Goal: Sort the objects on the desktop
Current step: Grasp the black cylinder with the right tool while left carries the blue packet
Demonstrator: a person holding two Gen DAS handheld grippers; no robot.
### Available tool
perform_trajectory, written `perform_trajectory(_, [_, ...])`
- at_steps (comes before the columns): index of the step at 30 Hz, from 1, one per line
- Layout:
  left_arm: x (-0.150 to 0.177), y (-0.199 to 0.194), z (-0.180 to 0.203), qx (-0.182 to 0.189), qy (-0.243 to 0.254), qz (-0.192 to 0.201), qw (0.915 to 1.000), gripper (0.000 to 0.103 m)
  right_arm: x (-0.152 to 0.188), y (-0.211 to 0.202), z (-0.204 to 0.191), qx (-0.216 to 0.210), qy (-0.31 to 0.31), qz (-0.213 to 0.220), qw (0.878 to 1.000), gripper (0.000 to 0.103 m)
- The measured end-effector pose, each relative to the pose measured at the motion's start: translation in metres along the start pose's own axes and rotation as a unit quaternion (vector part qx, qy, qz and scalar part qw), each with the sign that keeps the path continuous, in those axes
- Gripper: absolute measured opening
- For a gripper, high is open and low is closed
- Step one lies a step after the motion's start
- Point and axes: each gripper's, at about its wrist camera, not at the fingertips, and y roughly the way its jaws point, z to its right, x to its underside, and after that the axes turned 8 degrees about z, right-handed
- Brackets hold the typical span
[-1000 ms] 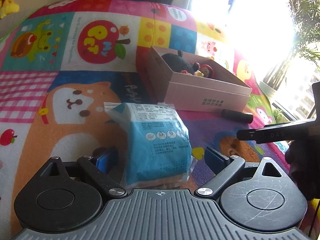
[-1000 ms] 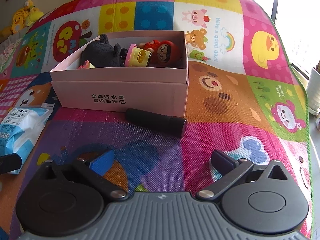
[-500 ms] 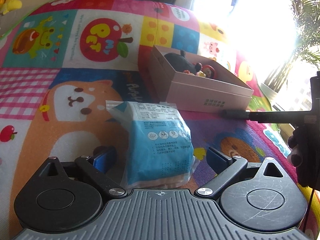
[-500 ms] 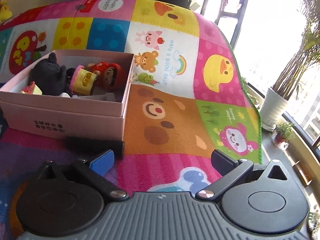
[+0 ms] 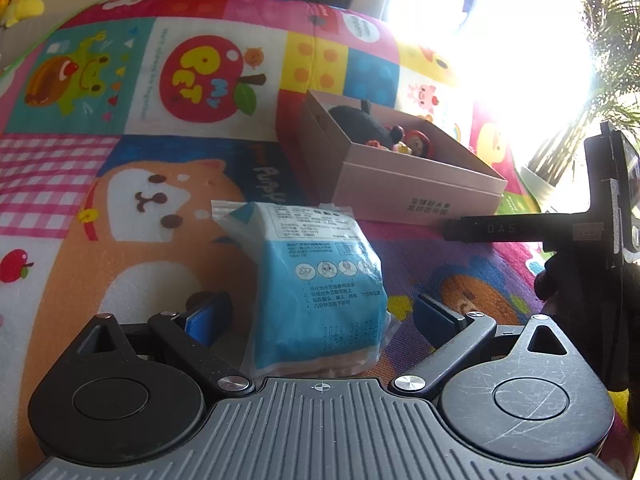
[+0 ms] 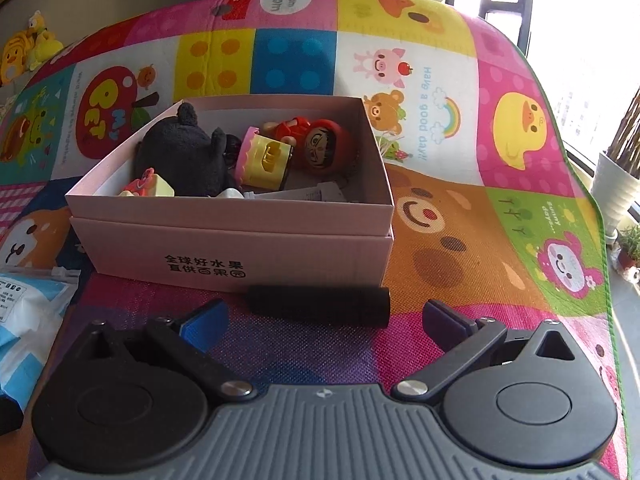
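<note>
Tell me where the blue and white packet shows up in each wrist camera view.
Left wrist view: the blue and white packet lies centre frame, between the open left tongs.
Right wrist view: the packet is cut off at the left edge, lower half.
Shared landmark: the pink box of toys.

My left gripper (image 5: 320, 314) is black plastic over a grey ribbed base with a small crosshair mark; two round, scratched hubs carry jointed black links on silver screws, ending in blue pads (image 5: 208, 314). My right gripper (image 6: 326, 318) is built the same — and seen from the left camera, its black bar bears pale lettering.
</note>
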Motion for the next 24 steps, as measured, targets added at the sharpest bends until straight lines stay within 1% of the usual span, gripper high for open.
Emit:
perform_trajectory(1, [0.0,0.0,0.0,0.001,-0.001,0.0,1.0,0.1,-0.001,0.001,-0.001,-0.001,-0.001,-0.001,1.0,0.101])
perform_trajectory(3, [0.0,0.0,-0.001,0.002,-0.003,0.0,1.0,0.101,-0.001,0.002,-0.001,-0.009,-0.003,-0.009,1.0,0.085])
perform_trajectory(5, [0.0,0.0,0.0,0.002,-0.003,0.0,1.0,0.101,0.0,0.001,0.0,-0.017,0.0,-0.016,1.0,0.076])
perform_trajectory(8, [-0.001,0.001,0.001,-0.008,0.007,-0.002,0.9999,0.101,0.001,-0.006,0.001,-0.019,0.0,-0.024,1.0,0.074])
perform_trajectory(10, [-0.003,0.001,0.004,-0.02,0.015,0.002,0.9997,0.101,0.003,-0.017,0.004,-0.027,-0.001,-0.019,0.999,0.074])
perform_trajectory(13, [-0.01,0.004,0.012,-0.028,0.021,0.004,0.9994,0.101,0.008,-0.035,0.01,-0.038,-0.001,-0.015,0.999,0.074])
perform_trajectory(16, [-0.016,0.016,0.022,-0.048,0.051,-0.005,0.9975,0.1,0.014,-0.05,0.016,-0.055,0.001,-0.025,0.998,0.074])
perform_trajectory(18, [-0.018,0.024,0.023,-0.062,0.06,-0.017,0.9962,0.093,0.019,-0.058,0.019,-0.062,0.0,-0.03,0.998,0.074])
perform_trajectory(19, [-0.019,0.027,0.023,-0.064,0.058,-0.026,0.9959,0.081,0.02,-0.063,0.02,-0.066,-0.001,-0.032,0.997,0.074])
perform_trajectory(20, [-0.019,0.029,0.022,-0.067,0.053,-0.036,0.9957,0.073,0.022,-0.068,0.021,-0.07,-0.002,-0.031,0.997,0.074])
perform_trajectory(21, [-0.019,0.029,0.022,-0.07,0.051,-0.04,0.9954,0.071,0.024,-0.073,0.023,-0.074,-0.003,-0.03,0.997,0.074])
perform_trajectory(24, [-0.017,0.023,0.026,-0.075,0.066,-0.045,0.994,0.065,0.026,-0.087,0.026,-0.089,-0.004,-0.025,0.996,0.074])
